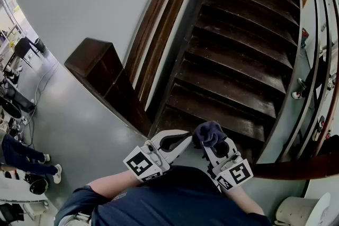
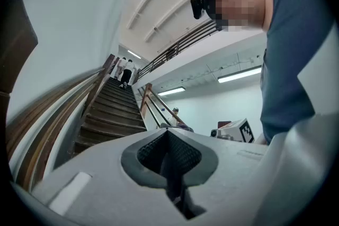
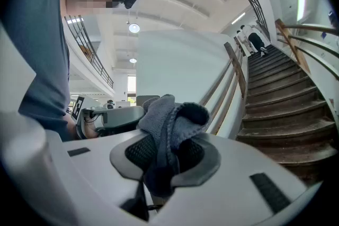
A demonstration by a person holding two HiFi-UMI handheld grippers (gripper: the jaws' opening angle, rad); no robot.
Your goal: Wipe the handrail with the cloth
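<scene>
1. Far left, on the grey floor (image 1: 79,129), a seated person's legs (image 1: 24,159) and some gear lie well apart from the stairs. They play no part in the job.
2. A dark wooden block (image 1: 98,63) stands at the foot of the wall. Just right of it the wall handrail (image 1: 159,16) climbs as two wooden strips. It is bare, and nothing is touching it.
3. The left claw (image 1: 185,138) is held close to the person's chest. Its own view shows it (image 2: 168,135) with jaws together and nothing between them. It looks free to steady or stay clear.
4. The cloth (image 1: 210,133), dark and bunched, is clamped in the right claw (image 1: 210,143). That claw's view shows the fabric (image 3: 170,116) pinched between the jaws and spilling over the top. It hangs in the air, away from either rail.
5. Judged from this, wiping has not begun: the cloth is in hand but not yet on wood. The next move calls for carrying the right claw to a rail, pressing the bunched fabric on its top face and drawing it along.
6. The wooden stairs (image 1: 238,61) rise ahead. People (image 3: 253,37) walk near the top, too far off to obstruct.
7. On the right, a second handrail (image 1: 296,168) curves close by the right claw. Which rail is meant I cannot tell. This one looks nearer.
</scene>
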